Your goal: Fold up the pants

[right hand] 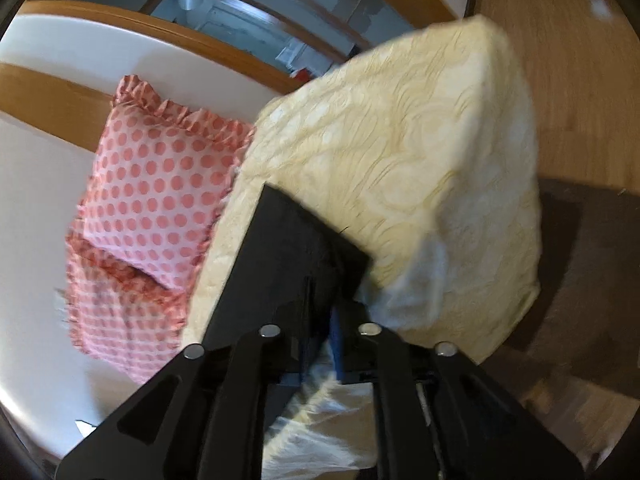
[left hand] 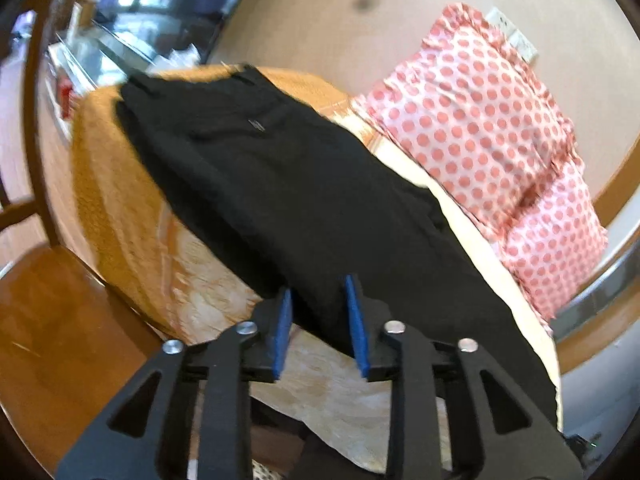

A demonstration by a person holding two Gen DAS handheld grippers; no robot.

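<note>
Left wrist: left gripper (left hand: 320, 320) slightly parted around pants (left hand: 288, 184).

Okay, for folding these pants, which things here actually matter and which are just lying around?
Part of the job:
- black pants
- cream patterned bedspread they lie on
- left gripper
- right gripper

Just lying about:
- pink polka-dot pillows
- wooden floor

Left wrist view: looks forward and downward along its fingers, close over the black pants (left hand: 304, 208) on the bedcover (left hand: 132, 216); pillow (left hand: 480, 120) at 2 o'clock. Right wrist view: likewise close and downward; same pillow (right hand: 160, 184) at 9 o'clock. Shared: pillow, bedcover (right hand: 400, 160), pants (right hand: 288, 256).
</note>
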